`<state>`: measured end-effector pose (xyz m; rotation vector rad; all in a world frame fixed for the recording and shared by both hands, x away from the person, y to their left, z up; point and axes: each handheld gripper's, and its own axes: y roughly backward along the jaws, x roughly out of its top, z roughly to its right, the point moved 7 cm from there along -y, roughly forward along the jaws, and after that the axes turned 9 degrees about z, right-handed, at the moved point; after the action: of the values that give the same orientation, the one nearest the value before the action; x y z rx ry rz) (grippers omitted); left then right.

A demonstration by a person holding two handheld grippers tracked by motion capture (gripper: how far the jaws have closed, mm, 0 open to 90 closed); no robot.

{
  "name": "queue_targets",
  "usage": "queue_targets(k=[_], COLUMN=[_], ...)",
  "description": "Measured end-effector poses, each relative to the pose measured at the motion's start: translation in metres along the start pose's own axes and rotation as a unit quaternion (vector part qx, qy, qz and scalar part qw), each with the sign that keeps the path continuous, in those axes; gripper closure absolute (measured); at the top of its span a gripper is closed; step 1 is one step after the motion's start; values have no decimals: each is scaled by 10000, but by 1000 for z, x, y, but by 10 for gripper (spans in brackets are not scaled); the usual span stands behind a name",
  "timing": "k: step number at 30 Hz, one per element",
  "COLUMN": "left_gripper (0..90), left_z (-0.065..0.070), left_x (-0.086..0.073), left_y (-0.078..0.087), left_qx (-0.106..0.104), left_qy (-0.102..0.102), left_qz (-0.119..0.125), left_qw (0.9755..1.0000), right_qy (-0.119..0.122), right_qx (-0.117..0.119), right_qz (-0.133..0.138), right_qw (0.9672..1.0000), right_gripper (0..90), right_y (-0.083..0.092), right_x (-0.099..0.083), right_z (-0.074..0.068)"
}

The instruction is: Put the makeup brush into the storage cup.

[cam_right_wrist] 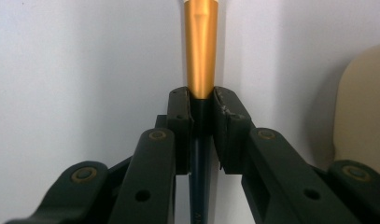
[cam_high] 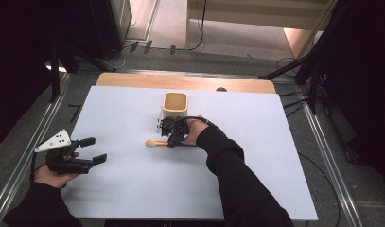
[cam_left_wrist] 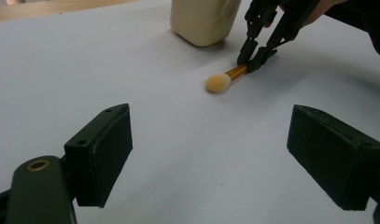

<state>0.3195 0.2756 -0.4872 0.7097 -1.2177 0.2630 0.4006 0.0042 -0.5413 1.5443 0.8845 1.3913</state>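
Brush, one of a kind on the white table, lies flat near the middle with its long axis running left to right, tan tip to the left, just on the near side of the single cream cup. From above, two grippers are counted: the right gripper, its sleeved forearm reaching in diagonally from the near right, is clamped on the brush handle; the left gripper rests level at the near left edge, jaws spread and holding nothing, pointing right.

Left gripper view: its two black pads stand wide apart over bare table, and beyond them the brush points its round tip toward the near left, handle pinched by the other tool beside the cup.

Right gripper view: both jaws press on the dark handle where the gold ferrule begins, the brush running straight away along them.
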Motion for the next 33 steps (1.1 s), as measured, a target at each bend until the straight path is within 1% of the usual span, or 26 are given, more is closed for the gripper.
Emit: queue_targets(k=[2, 5, 6, 7, 9, 10, 11, 12, 13, 16, 17, 18, 19, 20, 21, 22, 23, 24, 25, 26, 27, 28, 29, 31, 32, 33], left_gripper=[147, 147, 147, 147, 147, 147, 147, 147, 147, 147, 146, 147, 147, 147, 147, 147, 146, 146, 146, 146, 146, 146, 146, 146, 146, 146], left_z=[0, 0, 0, 0, 0, 0, 0, -1, -1, 0, 0, 0, 0, 0, 0, 0, 0, 0, 0, 0, 1, 1, 2, 3, 4, 4], left_x=[0, 0, 0, 0, 0, 1, 1, 1, 1, 2, 2, 2, 2, 2, 2, 3, 3, 3, 4, 4, 4, 4, 5, 5, 6, 6], left_y=[0, 0, 0, 0, 0, 0, 0, 0, 0, 0, 0, 0, 0, 1, 1, 1, 1, 1, 1, 1, 1, 1, 1, 0, -1, -2], left_qx=[4, 5, 7, 5, 13, 10, 16, 20, 6, 4, 3, -6, -8, -12, -8, -18, -18, -19, -40, -36, -49, -60, -57, -93, -112, -110], left_qy=[5, 5, 5, 5, 15, 34, 51, 67, 76, 81, 73, 63, 70, 75, 82, 110, 136, 153, 172, 186, 200, 211, 209, 224, 249, 251], left_qz=[6, 5, 5, 5, 14, 14, 25, 20, 37, 26, 29, 24, 34, 40, 37, 53, 58, 49, 56, 55, 72, 86, 75, 72, 93, 66], left_qw=[10000, 10000, 10000, 10000, 10000, 10000, 10000, 10000, 10000, 10000, 10000, 10000, 10000, 10000, 10000, 9999, 9999, 9999, 9998, 9998, 9998, 9997, 9997, 9997, 9996, 9996], right_qy=[-10, -15, -83, -78, -142, -142, -176, -176, -135, -244, -315, -315, -331, -363, -366, -441, -405, -485, -574, -574, -621, -629, -670, -741, -707, -757], right_qx=[44, 32, 40, 29, 9, 9, 2, 2, -18, -26, 17, 17, 7, 53, 30, 61, 43, 81, 67, 67, 86, 66, 79, 23, -7, -17], right_qz=[-3, 42, 70, 48, 164, 164, 216, 216, 289, 439, 582, 582, 671, 743, 853, 904, 1002, 1087, 1260, 1260, 1316, 1410, 1532, 1648, 1718, 1770], right_qw=[10000, 10000, 9999, 10000, 9998, 9998, 9996, 9996, 9995, 9987, 9978, 9978, 9972, 9966, 9957, 9949, 9941, 9929, 9903, 9903, 9893, 9880, 9859, 9835, 9826, 9813], right_gripper=[789, 789, 789, 789, 789, 789, 789, 789, 789, 789, 789, 789, 789, 789, 789, 789, 789, 789, 789, 789, 789, 789, 789, 789, 789, 789], right_y=[0, 2, 3, 5, 11, 11, 15, 15, 18, 27, 32, 32, 34, 36, 39, 41, 43, 45, 50, 50, 52, 55, 57, 61, 63, 64], right_x=[0, 0, 1, 0, 1, 1, 2, 2, 3, 5, 7, 7, 8, 9, 10, 10, 10, 10, 9, 9, 9, 8, 8, 6, 6, 5], right_z=[-1, 0, -1, 0, -1, -1, -2, -2, -2, -3, -4, -4, -5, -6, -6, -8, -8, -9, -10, -10, -10, -11, -11, -13, -13, -14])
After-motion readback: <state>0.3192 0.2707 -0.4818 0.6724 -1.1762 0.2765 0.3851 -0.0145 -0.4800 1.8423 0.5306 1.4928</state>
